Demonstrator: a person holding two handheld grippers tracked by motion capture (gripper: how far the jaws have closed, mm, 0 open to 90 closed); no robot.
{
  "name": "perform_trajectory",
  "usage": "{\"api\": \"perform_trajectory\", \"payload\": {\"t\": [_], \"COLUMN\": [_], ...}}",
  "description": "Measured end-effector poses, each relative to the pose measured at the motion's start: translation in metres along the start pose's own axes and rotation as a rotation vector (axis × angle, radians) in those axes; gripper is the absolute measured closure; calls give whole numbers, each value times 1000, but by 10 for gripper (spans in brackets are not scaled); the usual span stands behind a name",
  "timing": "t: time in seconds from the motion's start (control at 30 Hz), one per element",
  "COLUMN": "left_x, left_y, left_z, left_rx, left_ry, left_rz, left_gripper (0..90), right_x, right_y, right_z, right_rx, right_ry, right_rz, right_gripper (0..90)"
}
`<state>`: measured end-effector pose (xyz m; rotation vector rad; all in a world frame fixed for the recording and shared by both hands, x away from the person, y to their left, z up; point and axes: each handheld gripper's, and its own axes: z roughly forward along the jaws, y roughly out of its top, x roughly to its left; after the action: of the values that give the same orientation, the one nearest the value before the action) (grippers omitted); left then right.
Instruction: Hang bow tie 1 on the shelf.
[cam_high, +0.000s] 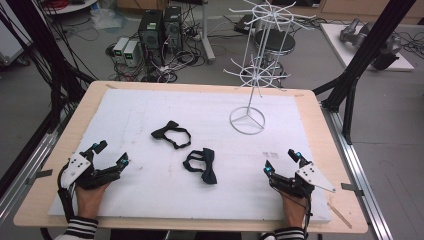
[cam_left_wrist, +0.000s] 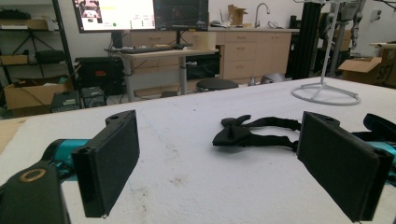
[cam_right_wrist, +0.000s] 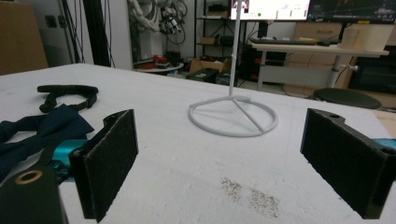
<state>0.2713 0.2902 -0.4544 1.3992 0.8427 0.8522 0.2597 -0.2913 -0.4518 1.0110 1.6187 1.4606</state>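
I've got both claws resting low at the near edge of the surface (cam_high: 150, 102), w/ its white foam sheet. Landmark = white wire stand (cam_high: 247, 120), standing toward the far right of the sheet.

Left claw (cam_high: 111, 154): jaws spread wide, nothing btwn them; it sits well to the near-left of the stand. In the left gripper view the claw (cam_left_wrist: 219, 163) points at the far bow tie (cam_left_wrist: 243, 133), which lies ahead, apart from the pads.

Right claw (cam_high: 282, 161): jaws spread wide too, empty, just nearer than the stand & slightly right of it. In the right gripper view the claw (cam_right_wrist: 219, 163) faces the stand's ring base (cam_right_wrist: 232, 115).

Two black bow ties lie on the sheet, left of the stand: far bow tie (cam_high: 171, 133) w/ strap looped, left & a bit nearer than the base; near bow tie (cam_high: 202, 166) closer to me, btwn the two claws, approx. mid-sheet. Near bow tie (cam_right_wrist: 42, 126) is beside the right claw's left jaw, not touching as far as I can tell.
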Motion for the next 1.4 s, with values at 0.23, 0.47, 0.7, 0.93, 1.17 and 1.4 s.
{"api": "perform_trajectory", "payload": {"t": [0.23, 0.47, 0.7, 0.93, 1.17, 1.4], "left_x": [0, 0, 0, 0, 0, 1], "left_y": [0, 0, 0, 0, 0, 0], "left_z": [0, 0, 0, -1, -1, -2], "left_rx": [1, 0, -1, -11, -9, -8], "left_ry": [-1, 2, 4, 7, 8, 7], "left_rz": [0, 0, 1, -2, -5, -4], "left_gripper": [135, 135, 135, 135, 135, 135], "right_x": [6, 15, 23, 34, 46, 56], "right_y": [11, 30, 60, 84, 98, 106], "right_z": [3, 7, 10, 17, 30, 46], "right_rx": [38, 76, 114, 147, 216, 295], "right_ry": [17, 17, 65, 89, 152, 193], "right_rz": [-1, -16, -20, -31, -45, -27], "right_gripper": [106, 105, 106, 106, 106, 106]}}
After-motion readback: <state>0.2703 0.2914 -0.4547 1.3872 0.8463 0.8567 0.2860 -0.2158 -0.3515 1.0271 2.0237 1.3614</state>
